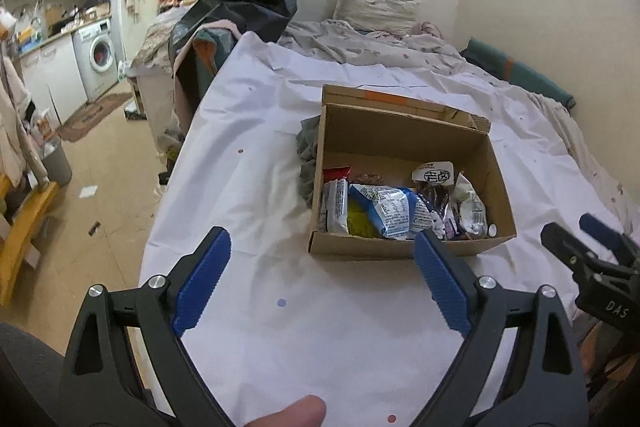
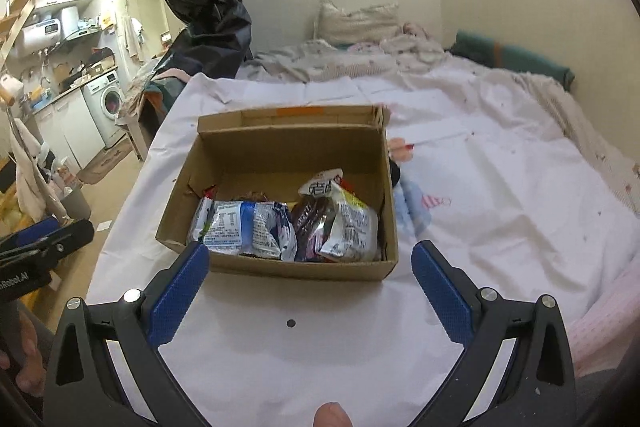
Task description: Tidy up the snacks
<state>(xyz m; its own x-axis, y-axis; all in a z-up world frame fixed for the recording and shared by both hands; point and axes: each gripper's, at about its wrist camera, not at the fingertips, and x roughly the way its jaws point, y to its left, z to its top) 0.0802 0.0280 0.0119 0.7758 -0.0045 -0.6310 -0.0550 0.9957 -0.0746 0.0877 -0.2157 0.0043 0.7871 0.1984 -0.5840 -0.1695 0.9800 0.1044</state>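
Snacks (image 2: 288, 227) inside cardboard box (image 2: 280, 267) (flaps up), both grippers (image 1: 322, 251) (image 2: 310, 263) spread empty short of its near edge.

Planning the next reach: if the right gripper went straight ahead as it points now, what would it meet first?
Probably the near wall of the cardboard box, ahead of the open right gripper; if it travels higher, the snack packets inside. Depth is uncertain.

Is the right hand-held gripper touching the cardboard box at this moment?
Apart. In the right wrist view, the open right hand-held gripper sits nearer the camera than the cardboard box, with white sheet visible between its fingertips and the box's front wall.
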